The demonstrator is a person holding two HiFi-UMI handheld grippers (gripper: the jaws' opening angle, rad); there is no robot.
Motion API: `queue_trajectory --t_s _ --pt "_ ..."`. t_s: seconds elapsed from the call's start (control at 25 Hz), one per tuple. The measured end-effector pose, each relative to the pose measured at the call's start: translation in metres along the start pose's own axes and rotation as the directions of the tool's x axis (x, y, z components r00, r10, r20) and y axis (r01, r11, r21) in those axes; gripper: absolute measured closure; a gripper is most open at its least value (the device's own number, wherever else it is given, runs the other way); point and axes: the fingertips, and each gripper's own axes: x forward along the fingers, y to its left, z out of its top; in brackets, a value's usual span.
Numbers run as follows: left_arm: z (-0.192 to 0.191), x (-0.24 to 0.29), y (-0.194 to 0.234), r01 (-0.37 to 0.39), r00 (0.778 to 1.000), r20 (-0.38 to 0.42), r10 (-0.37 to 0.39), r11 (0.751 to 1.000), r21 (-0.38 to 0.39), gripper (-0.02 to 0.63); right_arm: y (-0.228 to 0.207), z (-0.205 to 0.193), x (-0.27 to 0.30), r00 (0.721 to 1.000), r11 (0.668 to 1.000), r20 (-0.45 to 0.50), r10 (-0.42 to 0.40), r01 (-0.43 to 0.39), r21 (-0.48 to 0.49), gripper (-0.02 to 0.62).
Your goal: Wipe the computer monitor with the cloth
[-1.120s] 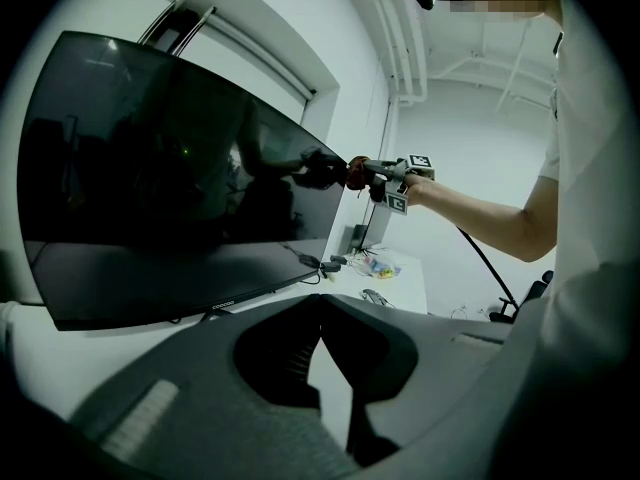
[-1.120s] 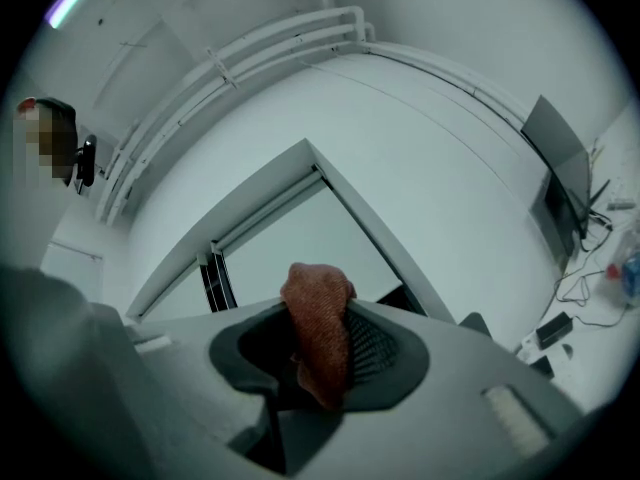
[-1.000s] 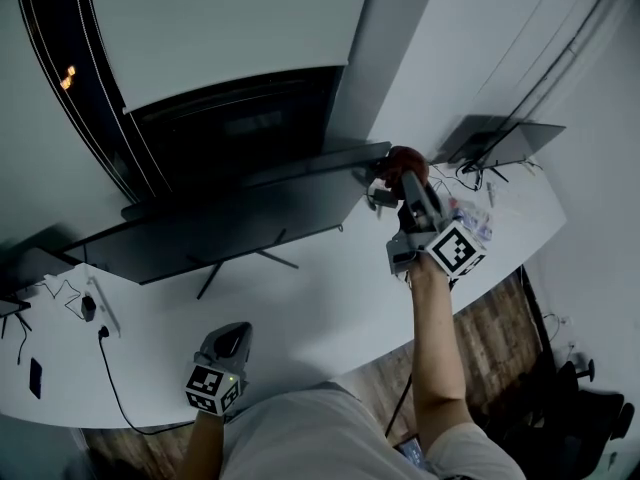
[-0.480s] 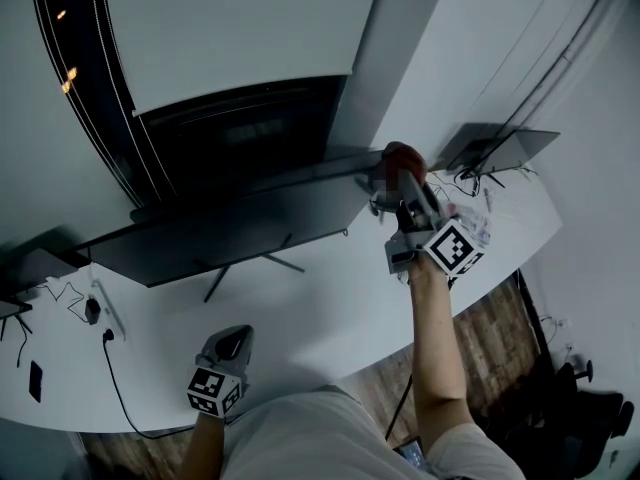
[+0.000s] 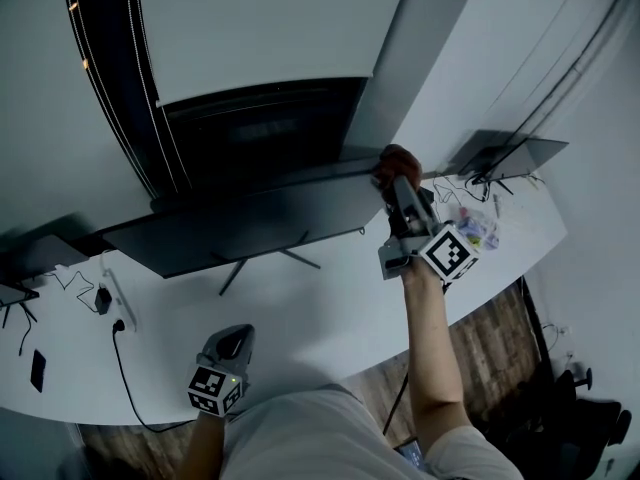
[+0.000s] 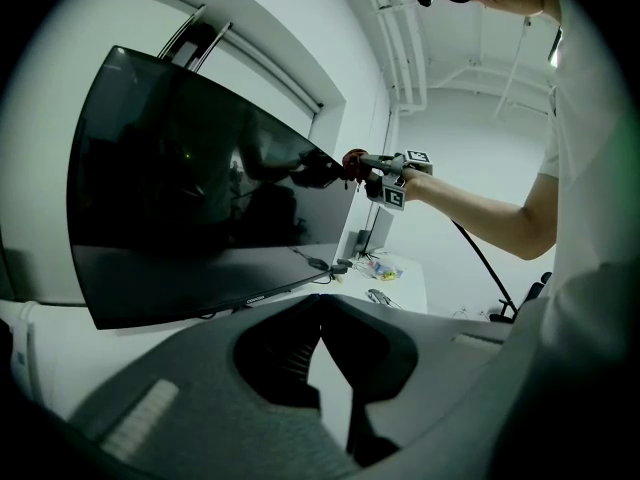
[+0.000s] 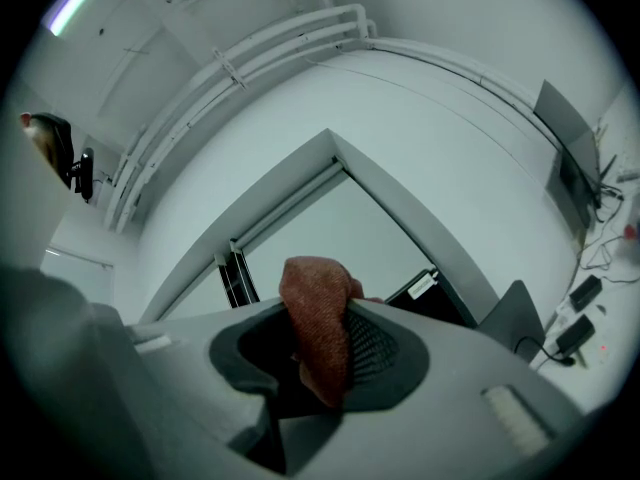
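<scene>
Presently: cloth working at monitor corner, slip and tip risks

The right gripper [image 5: 397,180] is pinching the cloth [image 5: 401,157] between its jaws. The red wad is sticking out past the tips and appears to be touching the top right corner of the monitor [image 5: 250,223].

The left gripper [image 5: 232,340] is idling low over the desk [image 5: 330,308], well apart from the right one. Its jaws are meeting at the tips on nothing.

Risks, as judged:
- The cloth is riding at the very edge, so a stroke outward is likely to run it off the screen.
- Hard pressure this high is liable to rock the monitor on its thin stand [image 5: 270,258], since nothing is bracing it.

The cloth's long axis is lying along the right jaws, its free end pointing ahead at the screen. The monitor's long axis is running crosswise ahead of both grippers.
</scene>
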Motion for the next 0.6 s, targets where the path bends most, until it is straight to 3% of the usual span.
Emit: queue_trajectory --t_s 0.6 --pt "-0.013 -0.061 0.036 -0.037 0.999 0.012 0.037 0.999 -0.003 0.597 0.091 -0.071 0.026 0.993 0.990 -0.037 0.111 -0.107 0.096 0.469"
